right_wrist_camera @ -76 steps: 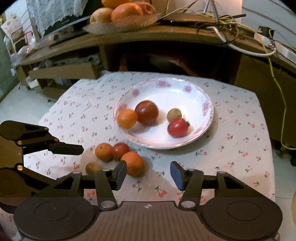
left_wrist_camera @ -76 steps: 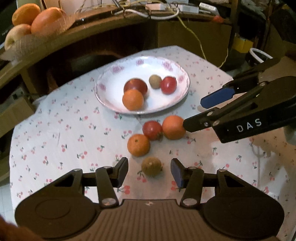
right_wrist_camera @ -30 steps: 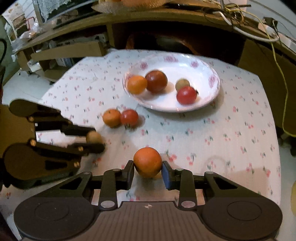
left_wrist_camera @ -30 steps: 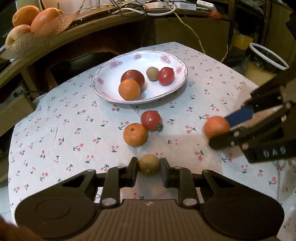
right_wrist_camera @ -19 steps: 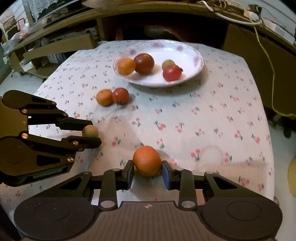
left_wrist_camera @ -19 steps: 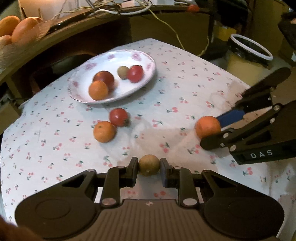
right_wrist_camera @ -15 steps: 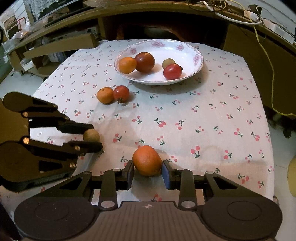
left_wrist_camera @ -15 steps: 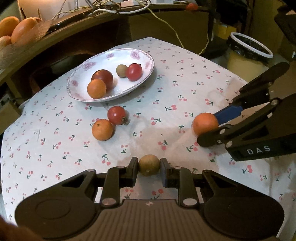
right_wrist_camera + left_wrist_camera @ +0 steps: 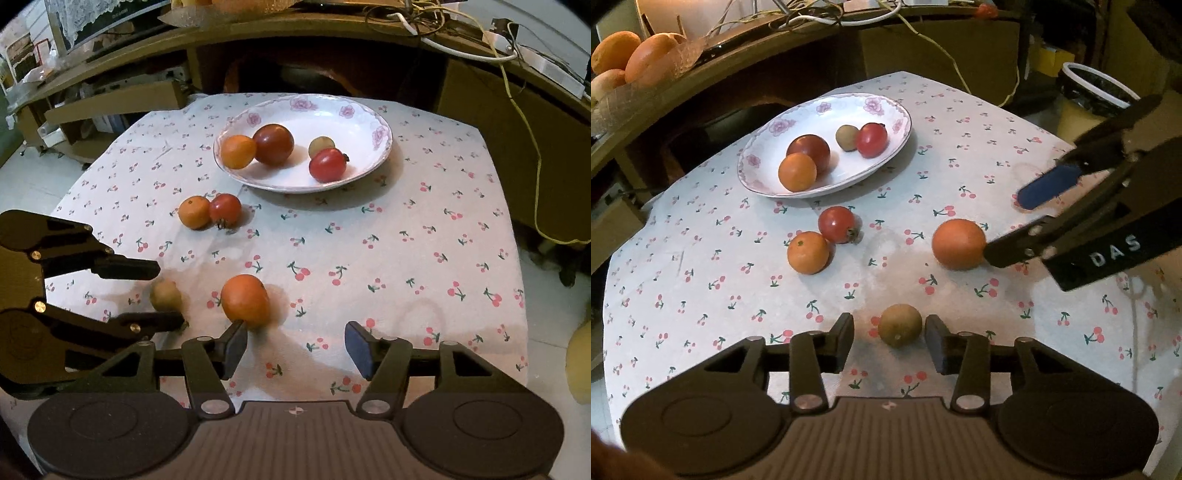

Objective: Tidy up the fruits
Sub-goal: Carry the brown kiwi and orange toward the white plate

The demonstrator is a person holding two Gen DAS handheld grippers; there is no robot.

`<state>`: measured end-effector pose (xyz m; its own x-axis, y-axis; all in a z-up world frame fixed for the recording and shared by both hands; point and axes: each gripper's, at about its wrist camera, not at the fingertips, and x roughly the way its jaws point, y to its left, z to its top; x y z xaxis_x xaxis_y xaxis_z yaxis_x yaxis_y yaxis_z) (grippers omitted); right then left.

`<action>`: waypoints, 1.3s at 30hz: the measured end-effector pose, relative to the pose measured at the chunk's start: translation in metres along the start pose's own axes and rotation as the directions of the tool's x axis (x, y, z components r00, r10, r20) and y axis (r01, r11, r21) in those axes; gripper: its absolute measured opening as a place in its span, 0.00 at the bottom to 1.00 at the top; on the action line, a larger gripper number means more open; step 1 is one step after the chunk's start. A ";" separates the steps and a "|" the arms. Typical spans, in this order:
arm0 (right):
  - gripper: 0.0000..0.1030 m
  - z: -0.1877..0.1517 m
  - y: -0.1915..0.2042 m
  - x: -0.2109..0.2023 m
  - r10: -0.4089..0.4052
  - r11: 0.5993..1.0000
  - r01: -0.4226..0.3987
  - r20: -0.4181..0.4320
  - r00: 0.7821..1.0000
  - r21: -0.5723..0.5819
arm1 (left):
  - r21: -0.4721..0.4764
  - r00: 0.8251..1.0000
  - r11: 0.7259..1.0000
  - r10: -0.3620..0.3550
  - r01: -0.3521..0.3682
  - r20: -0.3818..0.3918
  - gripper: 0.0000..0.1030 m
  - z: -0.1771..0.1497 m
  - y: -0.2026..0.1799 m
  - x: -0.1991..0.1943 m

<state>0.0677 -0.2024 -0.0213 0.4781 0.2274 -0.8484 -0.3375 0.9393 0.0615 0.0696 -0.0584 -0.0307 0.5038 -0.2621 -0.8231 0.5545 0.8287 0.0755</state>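
two round fruits — smooth orange, brownish kiwi

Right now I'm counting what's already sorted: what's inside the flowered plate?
The plate holds four fruits: an orange, a dark red tomato, a brighter red tomato, and a small brownish fruit partly hidden behind it.

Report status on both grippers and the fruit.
Left gripper open around small brown fruit. Right gripper open, orange at its left finger. Both fruits on tablecloth.
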 end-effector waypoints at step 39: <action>0.27 0.031 0.004 0.012 0.072 0.997 -0.074 0.067 0.995 0.036 | -0.047 0.997 0.999 -0.009 0.012 0.080 0.30 0.018 0.017 -0.008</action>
<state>0.0973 -0.1884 -0.0149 0.5056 0.3108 -0.8048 -0.3430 0.9284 0.1430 0.0870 -0.0513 -0.0129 0.5501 -0.3078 -0.7763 0.5292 0.8476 0.0389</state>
